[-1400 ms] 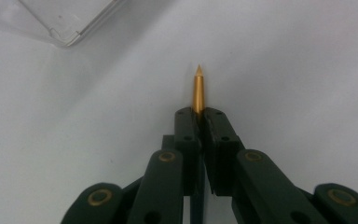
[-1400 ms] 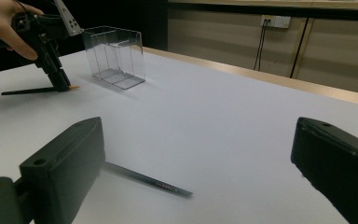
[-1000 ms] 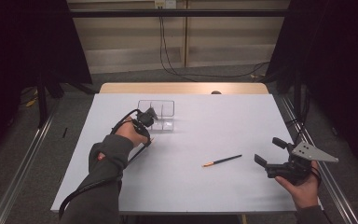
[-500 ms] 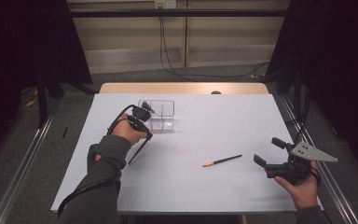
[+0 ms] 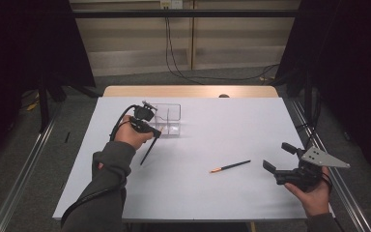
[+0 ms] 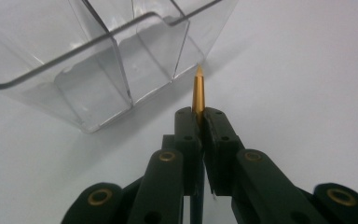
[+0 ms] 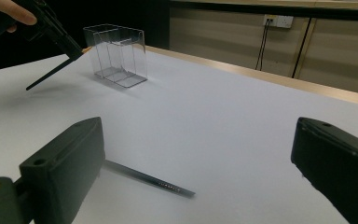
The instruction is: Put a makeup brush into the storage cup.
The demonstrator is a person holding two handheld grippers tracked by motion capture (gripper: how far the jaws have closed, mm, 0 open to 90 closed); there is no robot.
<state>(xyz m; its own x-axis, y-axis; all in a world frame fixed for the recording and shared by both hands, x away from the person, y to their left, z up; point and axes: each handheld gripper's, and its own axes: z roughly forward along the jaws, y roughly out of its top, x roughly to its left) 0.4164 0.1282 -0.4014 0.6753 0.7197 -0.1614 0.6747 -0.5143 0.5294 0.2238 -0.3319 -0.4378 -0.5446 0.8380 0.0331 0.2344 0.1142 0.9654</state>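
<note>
My left gripper (image 5: 150,126) is clamped tight on a dark pencil (image 5: 148,151), pinching it close to the sharpened end — in the left gripper view the orange tip (image 6: 198,88) pokes out just past the closed pads, and the long shaft trails away behind and below my hand. From above, that shaft slants down toward me and ends over the white table (image 5: 207,193), clear of it as far as I can judge.

What matters next is how the pencil's long axis sits against the clear plastic organiser (image 5: 168,120). The box stands upright just beyond my left gripper, its open compartments facing up, and the orange tip points at its near corner, level with the wall rather than above the rim. The pencil lies tilted, not vertical (tip toward the box, tail toward me), so I judge it needs lifting over the rim and swinging nearer upright before it can drop into a compartment.

My right gripper (image 5: 282,163) rests near the right edge of the table with its jaws spread wide and nothing between them. A second pencil (image 5: 230,166) lies flat on the table just left of it, orange end pointing toward my left side — the right hand is far the nearer one for that, and it is well apart from the organiser.
</note>
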